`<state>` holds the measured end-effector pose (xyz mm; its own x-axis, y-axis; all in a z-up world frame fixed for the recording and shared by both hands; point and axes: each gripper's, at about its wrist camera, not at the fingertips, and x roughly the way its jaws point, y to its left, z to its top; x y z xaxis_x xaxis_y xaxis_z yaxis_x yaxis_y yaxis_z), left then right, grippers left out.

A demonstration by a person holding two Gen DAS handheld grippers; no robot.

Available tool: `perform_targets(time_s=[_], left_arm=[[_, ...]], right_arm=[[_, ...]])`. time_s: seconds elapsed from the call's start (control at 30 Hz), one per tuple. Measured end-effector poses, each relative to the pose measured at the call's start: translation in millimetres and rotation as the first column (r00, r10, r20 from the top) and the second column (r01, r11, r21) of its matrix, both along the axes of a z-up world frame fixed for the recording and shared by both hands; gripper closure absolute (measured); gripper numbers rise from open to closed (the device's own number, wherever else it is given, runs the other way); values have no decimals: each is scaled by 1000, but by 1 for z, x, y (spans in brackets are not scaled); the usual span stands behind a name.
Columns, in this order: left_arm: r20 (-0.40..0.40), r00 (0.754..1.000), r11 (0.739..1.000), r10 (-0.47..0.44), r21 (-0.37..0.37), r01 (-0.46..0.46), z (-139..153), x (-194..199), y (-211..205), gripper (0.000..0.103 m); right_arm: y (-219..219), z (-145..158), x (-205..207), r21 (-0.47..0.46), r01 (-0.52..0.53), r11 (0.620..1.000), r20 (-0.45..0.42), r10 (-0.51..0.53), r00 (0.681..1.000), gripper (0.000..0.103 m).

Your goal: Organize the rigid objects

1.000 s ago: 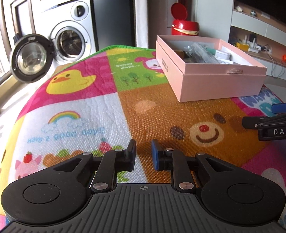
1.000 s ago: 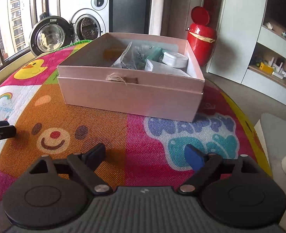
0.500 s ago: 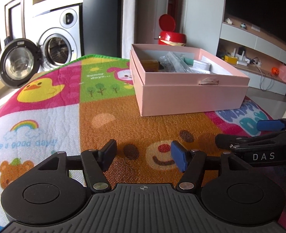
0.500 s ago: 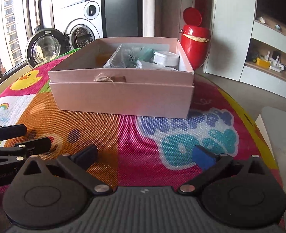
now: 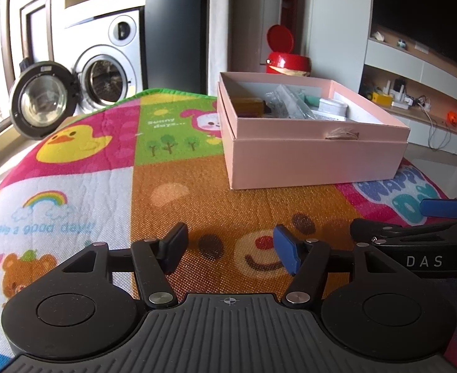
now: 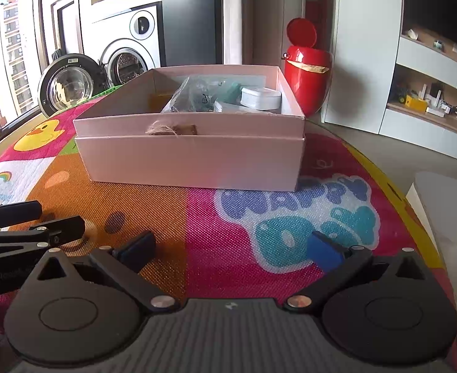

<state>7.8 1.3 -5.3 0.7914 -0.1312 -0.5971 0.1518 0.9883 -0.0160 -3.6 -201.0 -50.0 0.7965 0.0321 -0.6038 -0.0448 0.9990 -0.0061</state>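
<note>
Both the left gripper (image 5: 230, 248) and right gripper (image 6: 230, 250) stand open and empty above the cartoon-printed play mat (image 5: 110, 168), short of the open pink cardboard box (image 6: 191, 143) of oddments ahead; approach step, next requiring a reach inside.

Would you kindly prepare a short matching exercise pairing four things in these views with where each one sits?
Things:
1. pink cardboard box
2. red round bin with raised lid
3. white round tin
4. silver washing machine

Places:
A. inside the box, at its right
B. on the cartoon play mat
C. far left, door swung open
D. on the floor behind the box

Pairs: 1-B, 2-D, 3-A, 4-C
</note>
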Motion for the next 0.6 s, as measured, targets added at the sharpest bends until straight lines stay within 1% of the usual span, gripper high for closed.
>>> perform_targets(time_s=[0.2,0.6], left_arm=[[3,1000,1000,4,24,-5,0,-1,-4,37],[4,1000,1000,7,29,-7,-1,-2,-4,37]], right_arm=[[1,0,-2,-1,0,1000,1,0,1000,0],[4,0,0,-5,1,1000,0,-1,1000,0]])
